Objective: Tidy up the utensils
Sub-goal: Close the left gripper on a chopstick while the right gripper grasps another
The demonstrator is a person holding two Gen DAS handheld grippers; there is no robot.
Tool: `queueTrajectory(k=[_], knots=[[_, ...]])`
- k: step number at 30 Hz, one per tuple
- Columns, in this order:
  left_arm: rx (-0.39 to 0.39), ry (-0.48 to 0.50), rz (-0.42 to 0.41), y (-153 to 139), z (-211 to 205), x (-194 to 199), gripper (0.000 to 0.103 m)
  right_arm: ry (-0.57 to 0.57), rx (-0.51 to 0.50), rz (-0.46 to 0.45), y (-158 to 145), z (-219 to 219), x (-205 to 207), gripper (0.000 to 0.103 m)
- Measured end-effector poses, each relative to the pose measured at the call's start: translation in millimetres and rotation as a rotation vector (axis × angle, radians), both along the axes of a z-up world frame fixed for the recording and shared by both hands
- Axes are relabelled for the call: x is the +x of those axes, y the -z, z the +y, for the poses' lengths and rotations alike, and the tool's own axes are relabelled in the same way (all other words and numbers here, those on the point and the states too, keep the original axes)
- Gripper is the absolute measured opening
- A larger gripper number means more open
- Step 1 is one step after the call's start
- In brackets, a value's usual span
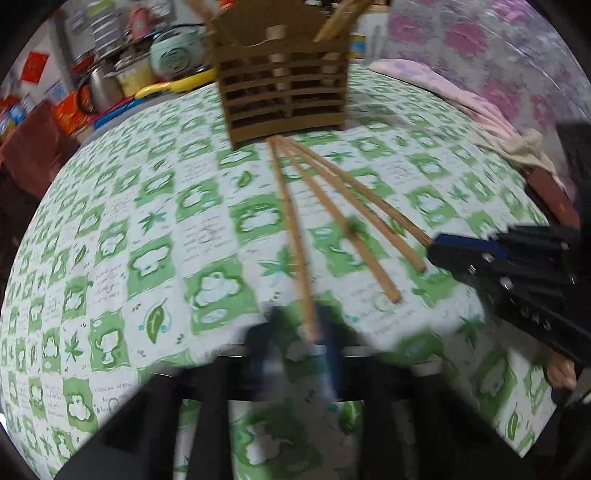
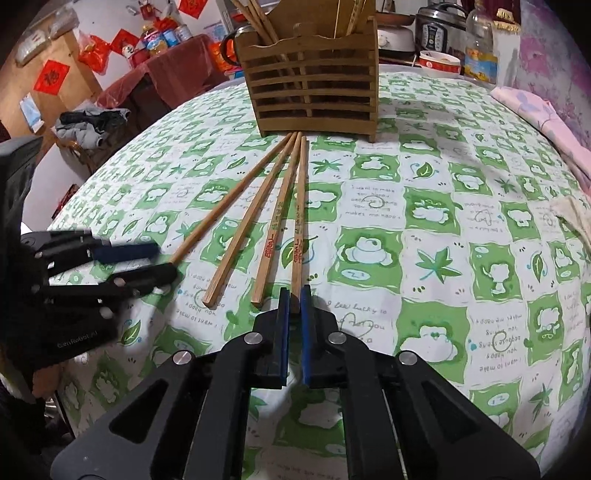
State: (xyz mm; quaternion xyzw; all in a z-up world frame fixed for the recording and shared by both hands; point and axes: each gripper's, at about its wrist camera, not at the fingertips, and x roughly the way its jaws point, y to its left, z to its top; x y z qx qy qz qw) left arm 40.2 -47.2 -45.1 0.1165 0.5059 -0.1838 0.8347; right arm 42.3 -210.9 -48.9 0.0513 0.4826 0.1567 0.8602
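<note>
Nearest the right wrist camera, the right gripper (image 2: 292, 301) had its blue-padded fingers (image 2: 283, 325) pinching the butt end of the rightmost chopstick (image 2: 300, 221), the one with red lettering, which lay flat on the green-and-white cloth of the worktop (image 2: 443, 258). Off to the left in that view, the left gripper (image 2: 162, 264) had its fingers drawn in around the near end of the leftmost chopstick (image 2: 221, 214). The left wrist view was badly blurred, so the grip there probably held, though contact could not be seen sharply.

Between those two lay the other pair, a plain chopstick (image 2: 245, 229) and a second lettered chopstick (image 2: 277, 221), both untouched and loose on the cloth. All four fanned out from a shared point, their tips converging just at the foot of the wooden holder (image 2: 314, 92).

Farther back, the slatted holder stood upright with several chopsticks (image 2: 258, 18) already standing in its compartments, so part of the sorting looked done. What remained, by the look of it, was the whole of the fan: two sticks gripped but not yet lifted, and two more waiting. Beyond the holder sat a rice cooker (image 2: 437, 26) and a plastic bottle (image 2: 480, 48), playing no part.
</note>
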Motion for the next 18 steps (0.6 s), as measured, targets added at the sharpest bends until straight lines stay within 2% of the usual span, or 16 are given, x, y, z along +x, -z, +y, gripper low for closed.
queueTrajectory(k=[1, 8, 18], knots=[[0.009, -0.003, -0.013, -1, -1, -2, 0.007, 0.001, -0.002, -0.01, -2, 0, -1, 0.006], [-0.088, -0.053, -0.033, -26, 17, -5, 0.007, 0.036, 0.025, -0.097, -20, -9, -14, 0.006], [-0.131, -0.063, -0.219, -111, 14, -13, 0.007, 0.094, 0.068, -0.25, -80, -34, -26, 0.006]])
